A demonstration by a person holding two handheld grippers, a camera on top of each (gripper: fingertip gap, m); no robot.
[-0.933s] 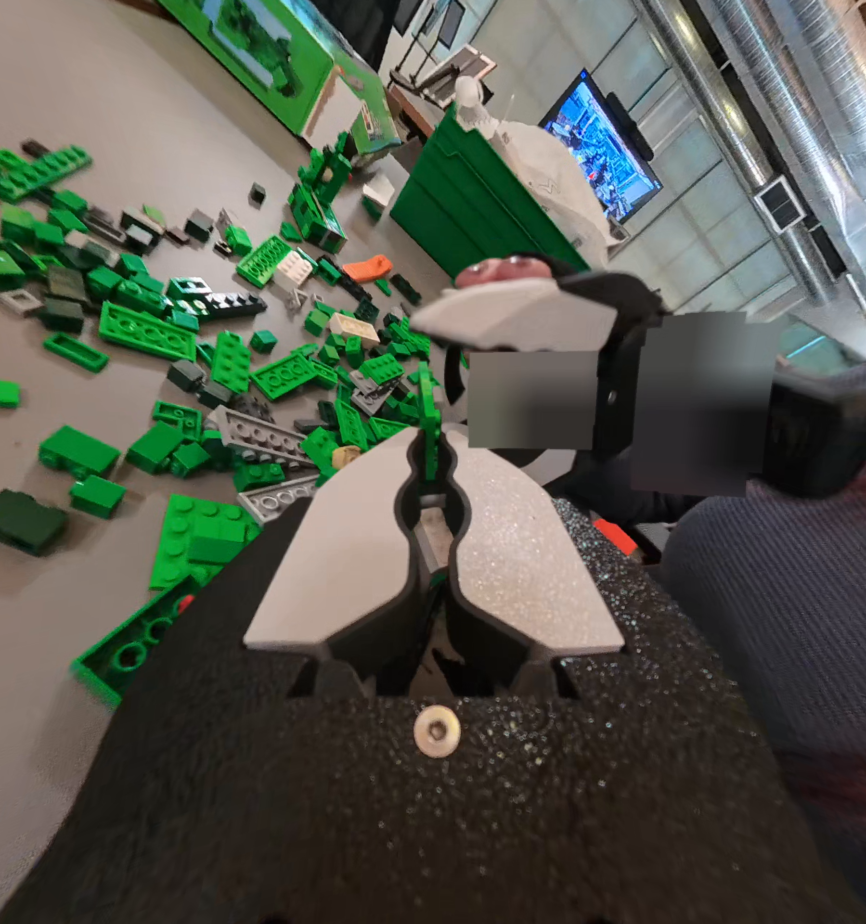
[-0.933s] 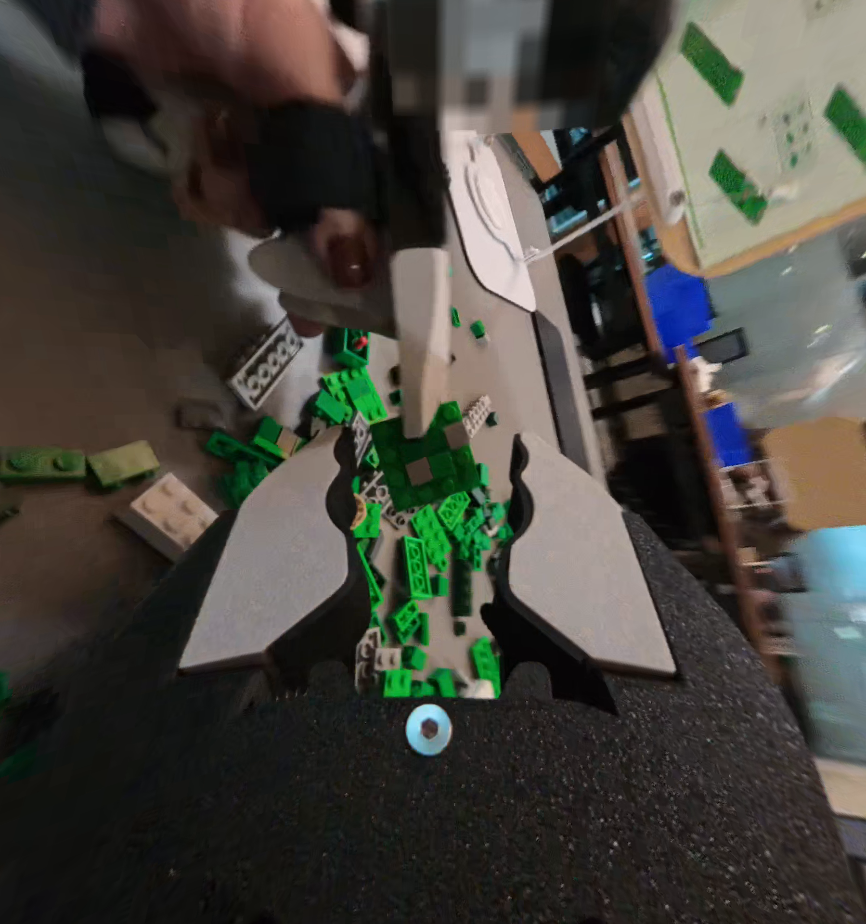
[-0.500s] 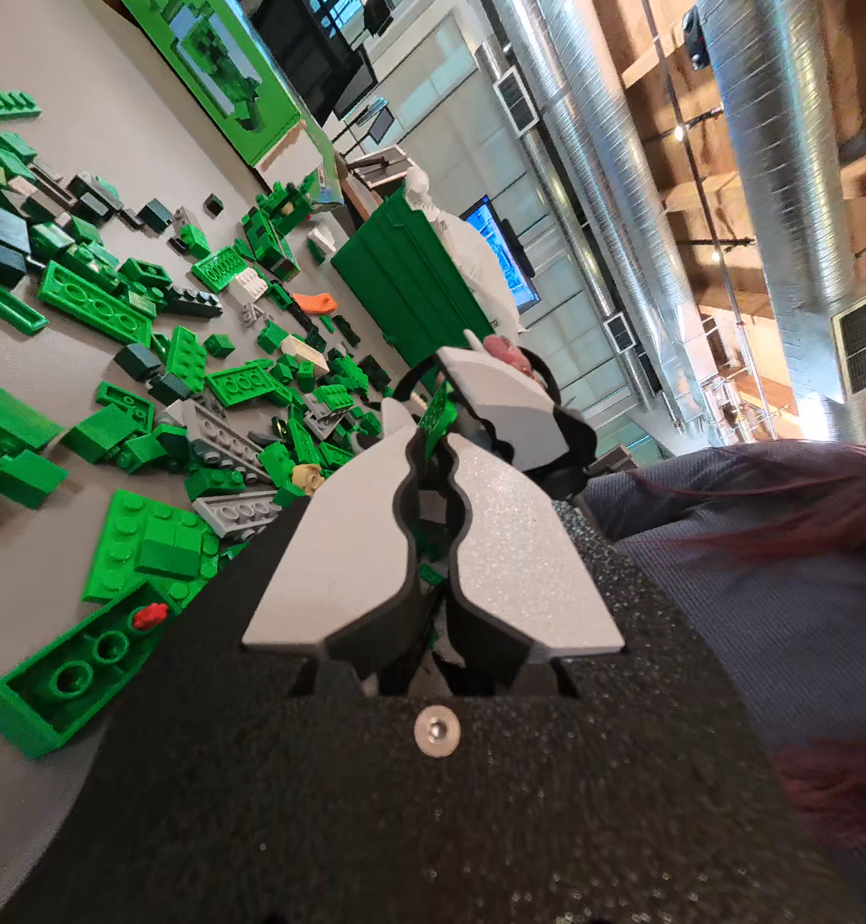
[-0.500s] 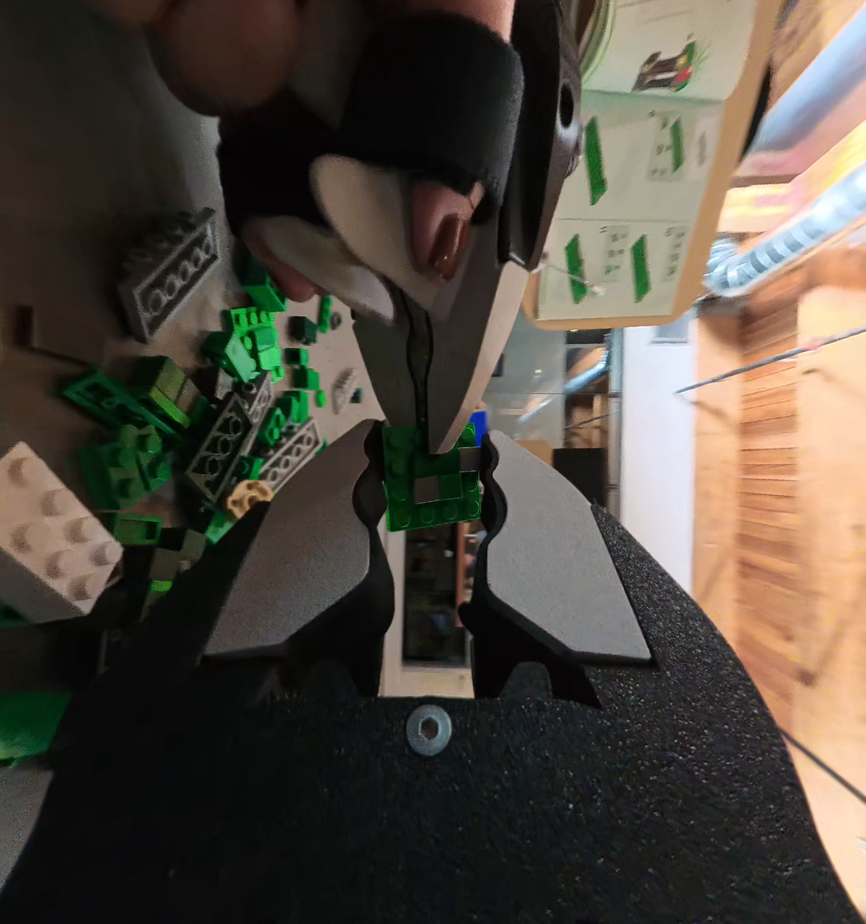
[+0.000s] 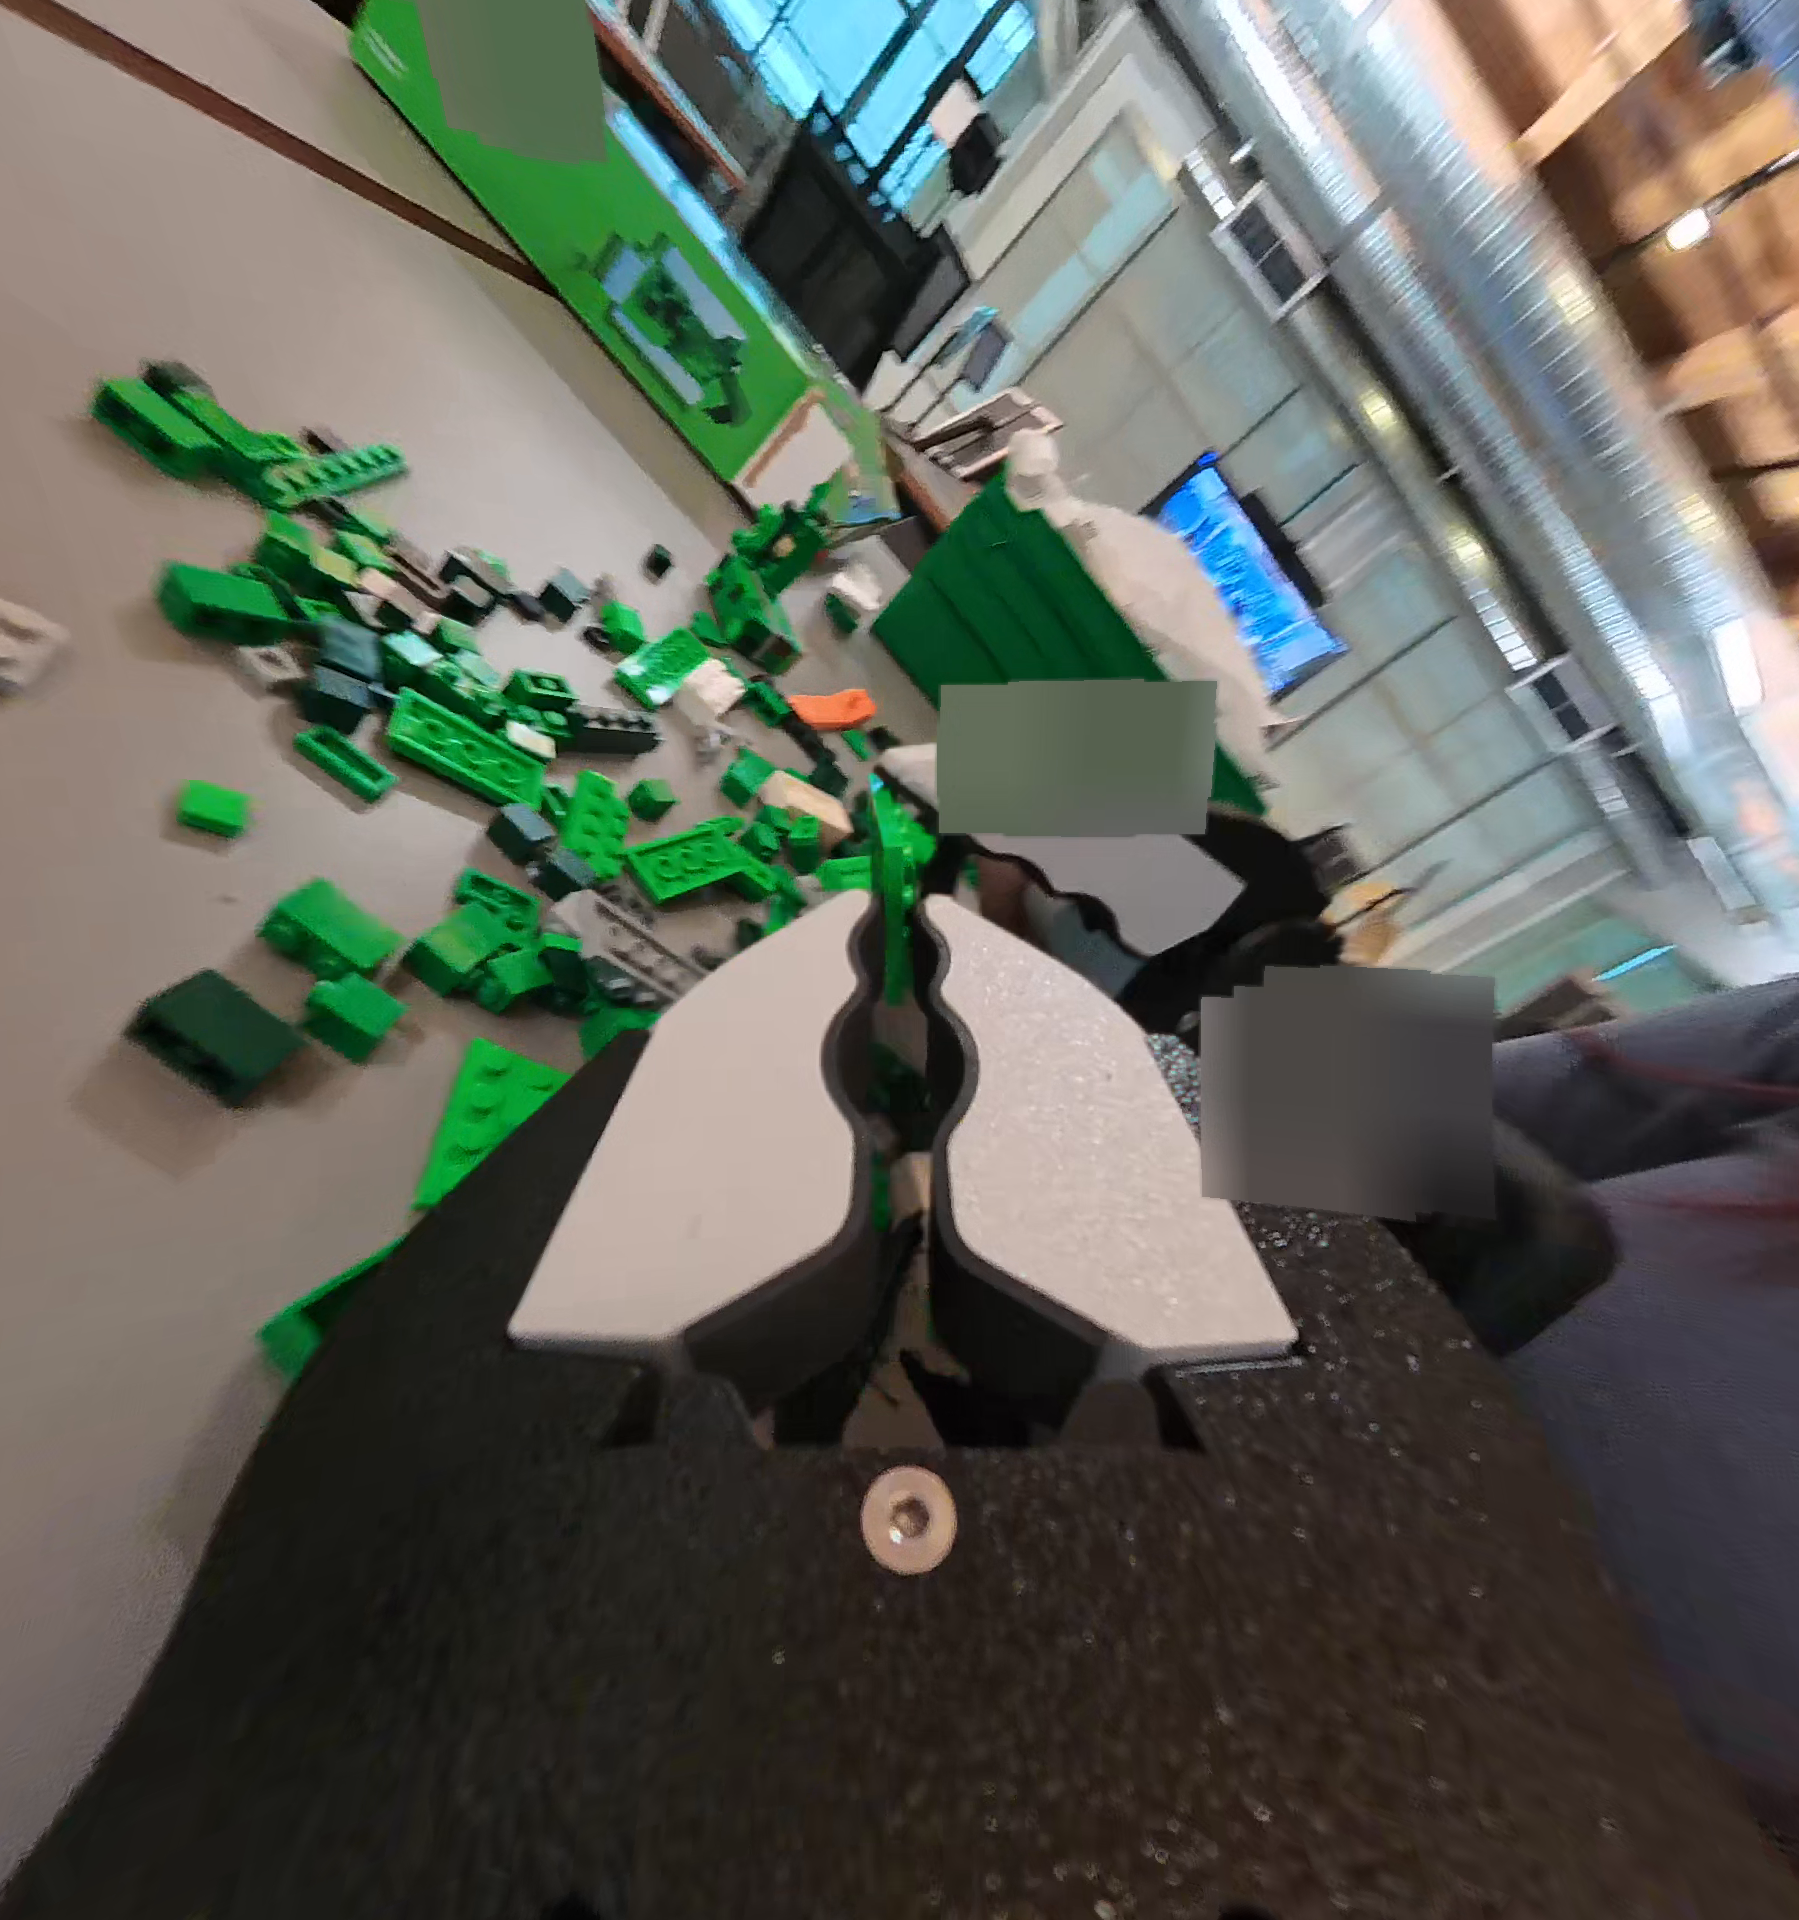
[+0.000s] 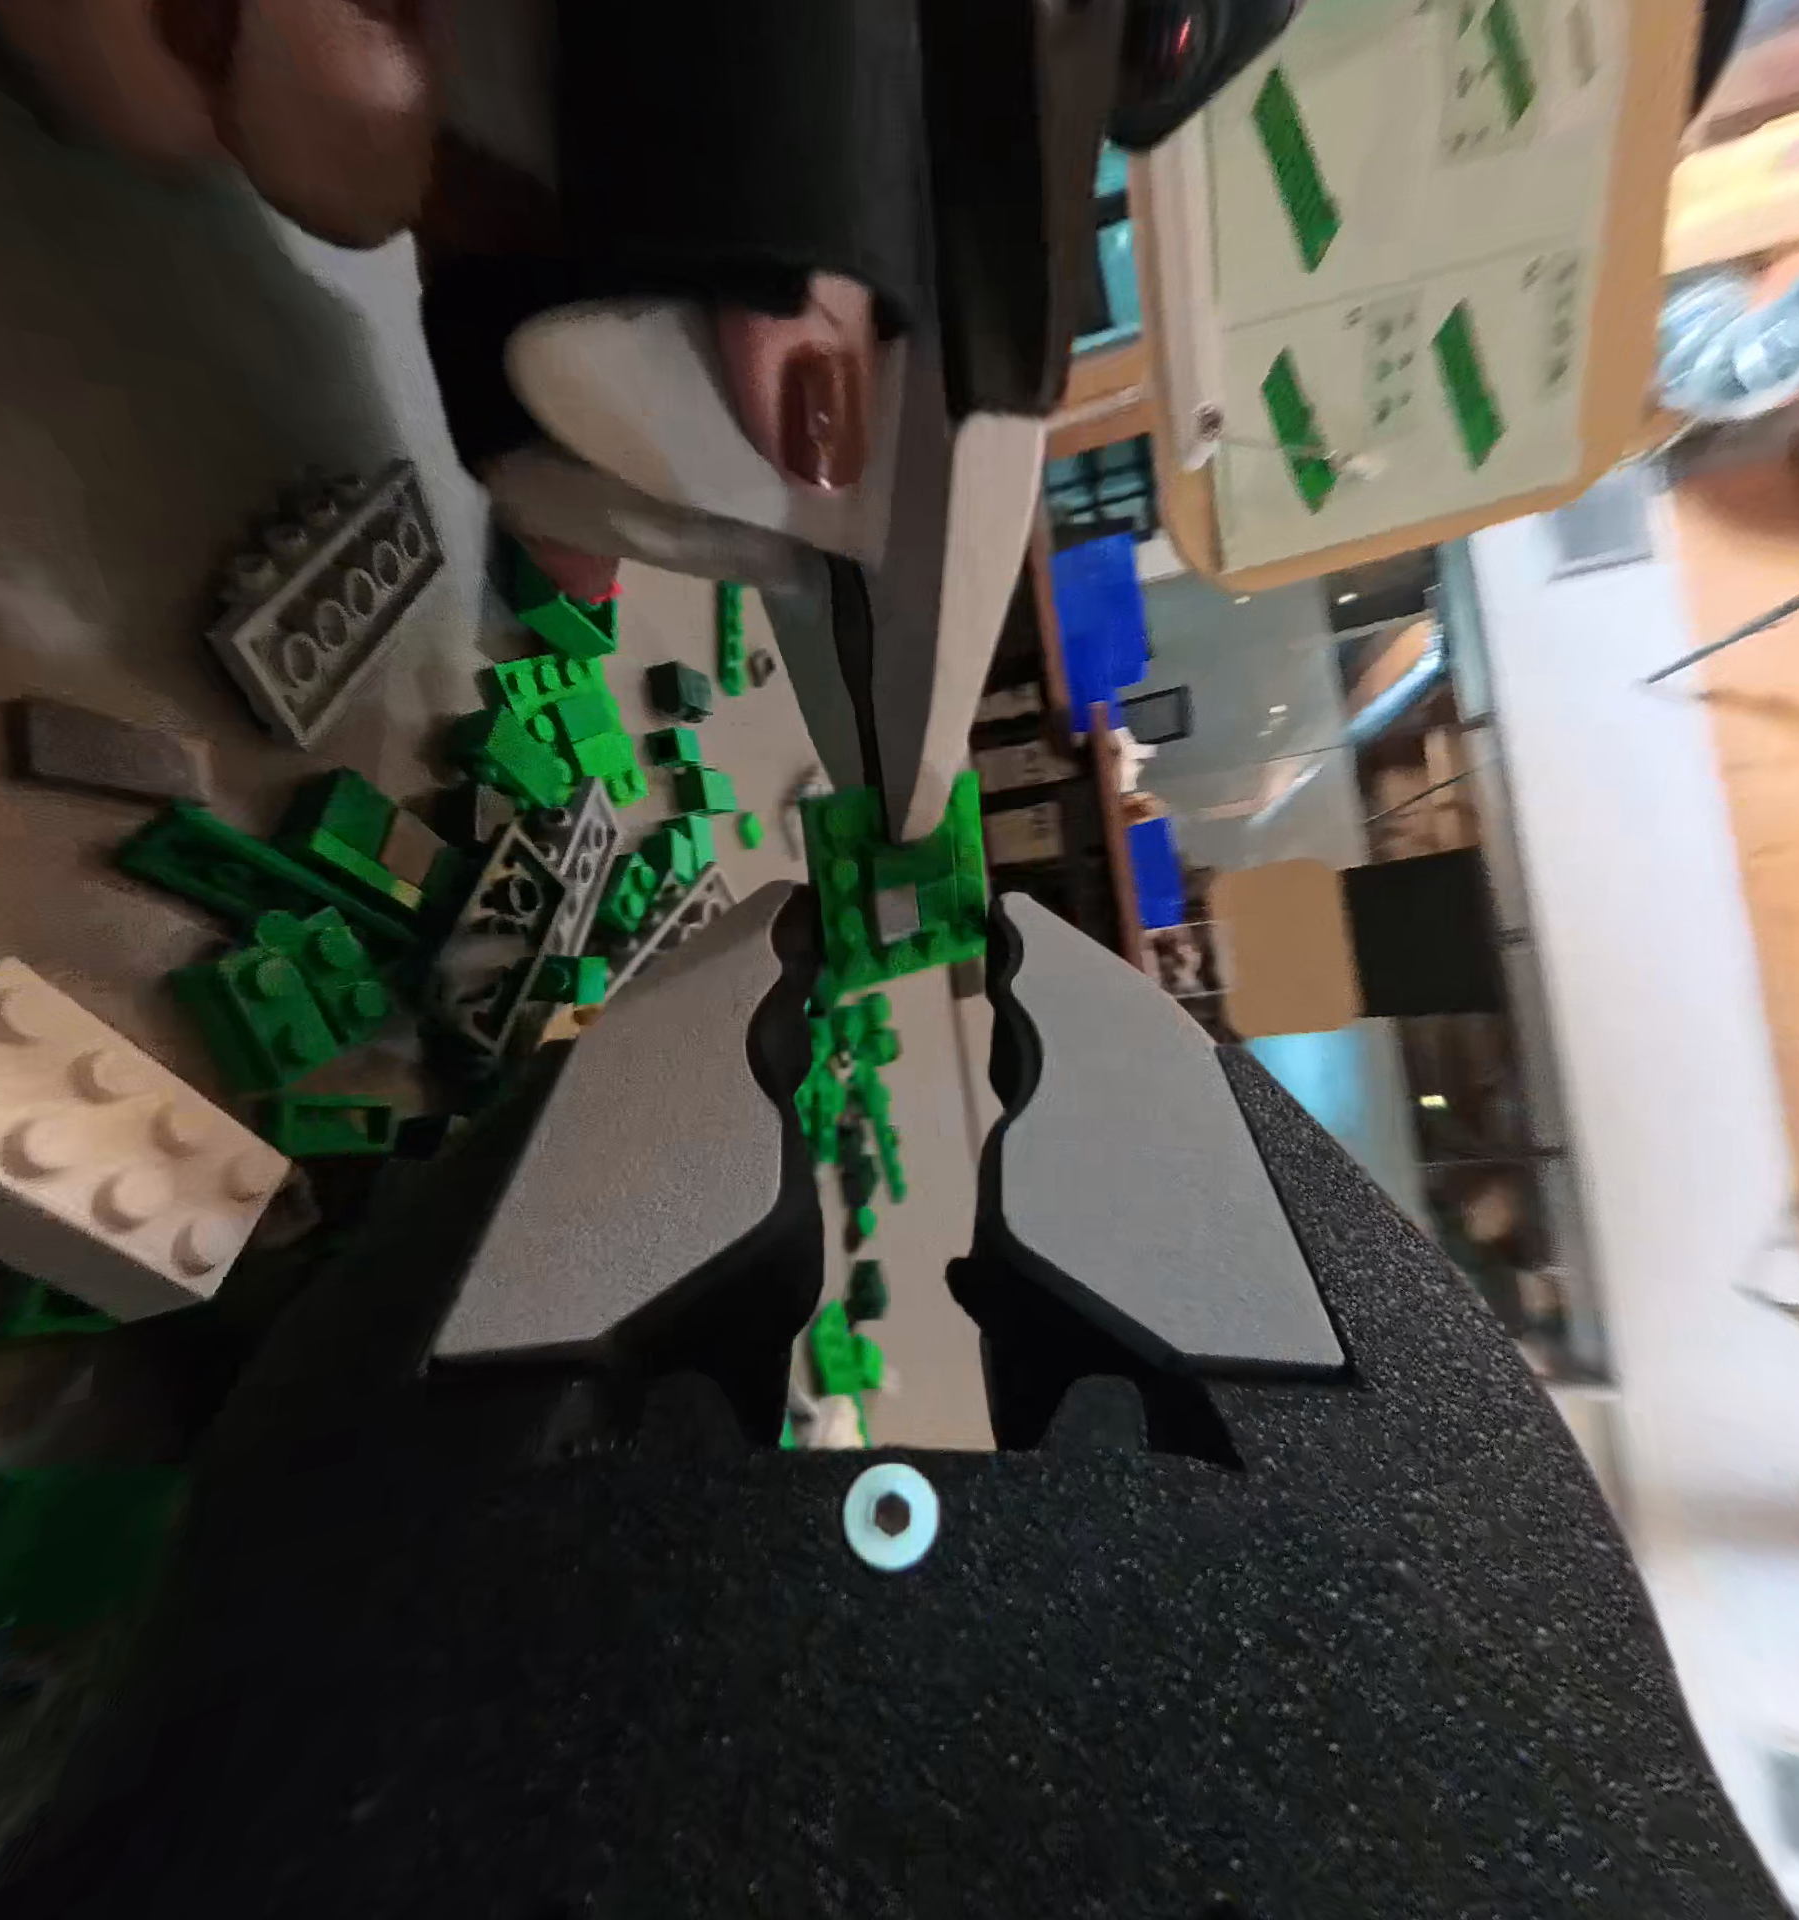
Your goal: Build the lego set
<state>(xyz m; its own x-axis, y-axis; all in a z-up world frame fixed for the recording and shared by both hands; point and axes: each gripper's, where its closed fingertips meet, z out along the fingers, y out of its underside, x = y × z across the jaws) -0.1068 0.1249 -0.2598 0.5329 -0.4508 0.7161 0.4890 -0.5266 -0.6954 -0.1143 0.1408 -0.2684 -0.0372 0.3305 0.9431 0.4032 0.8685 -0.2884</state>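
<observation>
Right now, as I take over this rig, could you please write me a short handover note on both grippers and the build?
Left gripper: shut on the green plate assembly, gripping it edge-on, lifted off the table.
Right gripper: open, empty, its fingertips on either side of the assembly without closing on it.
Loose bricks lie scattered on the grey table; the instruction booklet stands propped beyond.
Done: a small plate assembly with a grey tile.
Left: nearly all pieces still unbuilt.

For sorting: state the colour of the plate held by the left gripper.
Green plate with one grey tile; right wrist view.
</observation>
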